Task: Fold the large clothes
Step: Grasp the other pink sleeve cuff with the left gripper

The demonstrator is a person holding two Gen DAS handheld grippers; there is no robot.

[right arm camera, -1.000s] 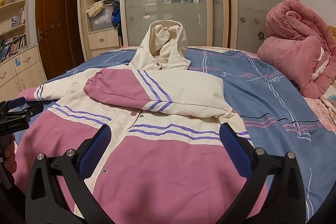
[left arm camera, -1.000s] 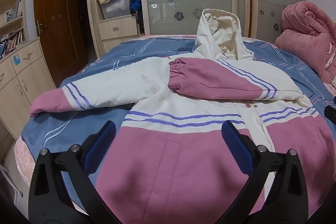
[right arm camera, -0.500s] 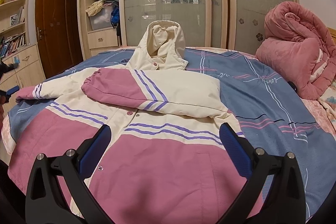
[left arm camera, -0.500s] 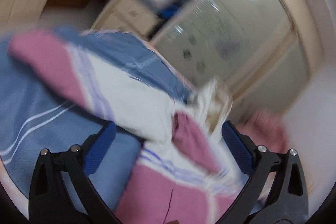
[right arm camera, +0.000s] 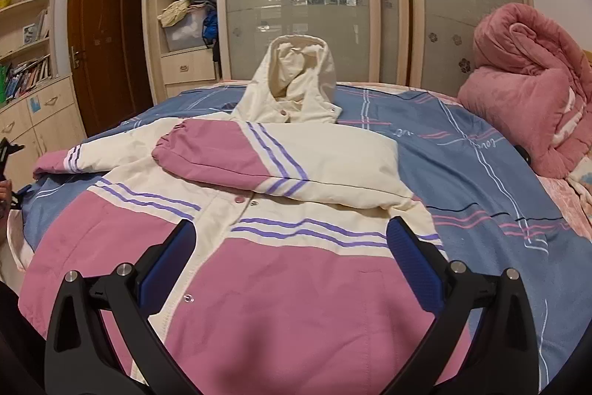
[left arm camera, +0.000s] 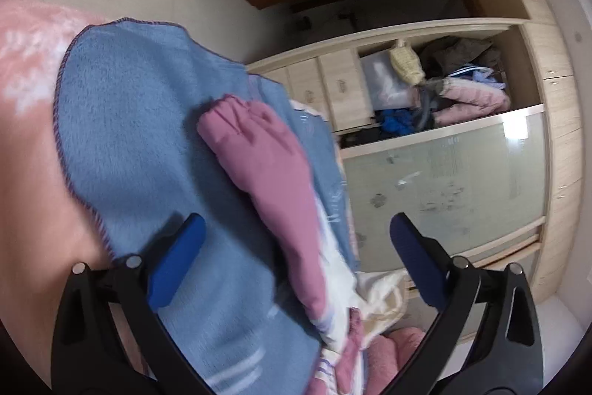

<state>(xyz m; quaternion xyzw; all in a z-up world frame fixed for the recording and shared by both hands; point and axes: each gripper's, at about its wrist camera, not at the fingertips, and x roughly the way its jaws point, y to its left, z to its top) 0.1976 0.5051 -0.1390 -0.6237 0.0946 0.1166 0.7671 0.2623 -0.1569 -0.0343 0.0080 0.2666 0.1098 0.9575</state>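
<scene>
A pink-and-cream hooded jacket (right arm camera: 281,210) lies front-up across a blue striped bedspread (right arm camera: 481,180), one sleeve (right arm camera: 236,161) already laid over the chest and the other sleeve (left arm camera: 266,173) stretched out toward the bed's near corner. The left gripper (left arm camera: 296,247), fingers spread and empty, is tilted steeply and aimed along that outstretched sleeve, its elastic cuff (left arm camera: 229,113) lying well ahead of the fingertips on the bedspread. The right gripper (right arm camera: 292,258), equally spread and holding nothing, hovers over the jacket's pink lower panel.

The risk, judging from here, lies in the left-hand grasp: the padded sleeve sits directly on the fleecy bedspread, and a low, angled pinch could gather the blanket with the cuff and drag the bedding over the fold. The sleeve is also close to the bed's edge, where a missed grasp could nudge it off. With the right gripper not pinning the body, a hard pull may shift the whole jacket and undo the sleeve already folded.
</scene>
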